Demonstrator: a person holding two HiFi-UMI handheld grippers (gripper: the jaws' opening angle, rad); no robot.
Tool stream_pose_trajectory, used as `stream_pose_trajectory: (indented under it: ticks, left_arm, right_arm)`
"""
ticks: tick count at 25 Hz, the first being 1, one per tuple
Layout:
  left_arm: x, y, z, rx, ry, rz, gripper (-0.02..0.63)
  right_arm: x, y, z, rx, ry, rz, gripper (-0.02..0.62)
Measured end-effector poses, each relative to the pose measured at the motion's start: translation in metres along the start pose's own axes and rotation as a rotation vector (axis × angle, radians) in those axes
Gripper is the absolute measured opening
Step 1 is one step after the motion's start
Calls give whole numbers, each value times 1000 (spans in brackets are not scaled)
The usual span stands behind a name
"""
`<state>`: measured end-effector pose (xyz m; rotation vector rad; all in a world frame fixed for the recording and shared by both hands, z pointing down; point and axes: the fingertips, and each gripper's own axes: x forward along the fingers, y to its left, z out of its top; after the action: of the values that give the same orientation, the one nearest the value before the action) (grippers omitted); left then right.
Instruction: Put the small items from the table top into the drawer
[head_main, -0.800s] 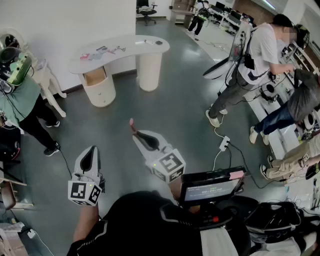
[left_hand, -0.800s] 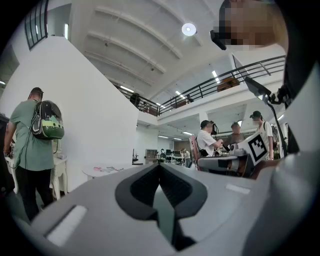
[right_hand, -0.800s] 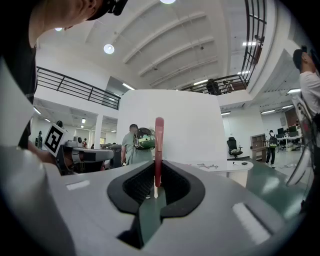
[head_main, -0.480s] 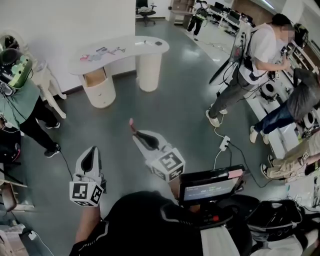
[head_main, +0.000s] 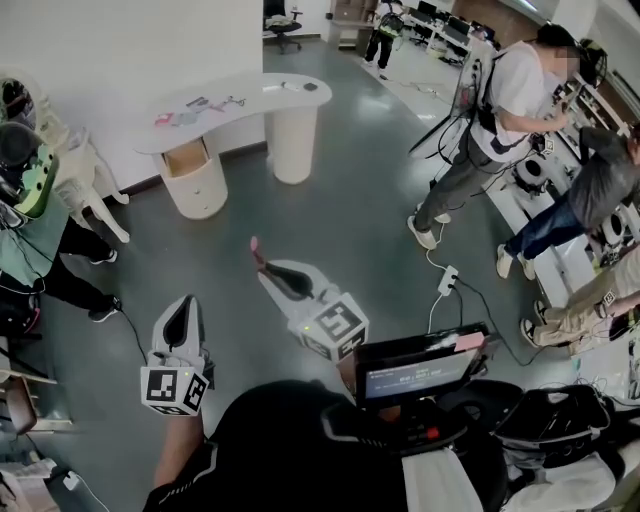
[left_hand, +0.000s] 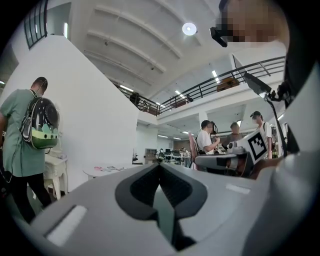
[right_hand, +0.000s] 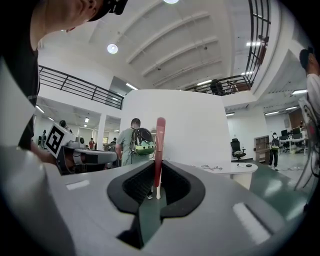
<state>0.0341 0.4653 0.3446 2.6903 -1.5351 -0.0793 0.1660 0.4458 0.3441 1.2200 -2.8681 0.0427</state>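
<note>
Now, red stick in right gripper

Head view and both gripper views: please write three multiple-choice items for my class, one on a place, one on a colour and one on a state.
1. Where does the white table stand?
A. right under the person's hands
B. by the white wall
C. behind the people at the right

2. What colour is the thin stick in the right gripper?
A. blue
B. green
C. red

3. How do the jaws of the left gripper stand?
A. shut, with nothing between them
B. wide apart
C. shut on a cup

Key:
1 B: the head view shows the table along the wall.
2 C: the stick rises red between the jaws.
3 A: the left gripper view shows the jaws meeting, empty.
</note>
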Motion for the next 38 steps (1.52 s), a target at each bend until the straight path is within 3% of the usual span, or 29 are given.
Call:
stream_pose_trajectory:
  ticks: [20,29,38]
  left_arm:
    - [-53,55,-2,-10,-63,-34,0]
    - [-40,70,-6,-41,-58,-46,0]
    - [9,95,8,-14,-55,19,0]
  right_arm:
    - [37,74,-8,0,27,-32,44]
    - [63,59,-2,-17,22,-7,44]
    - [108,8,5,25,-12,68,45]
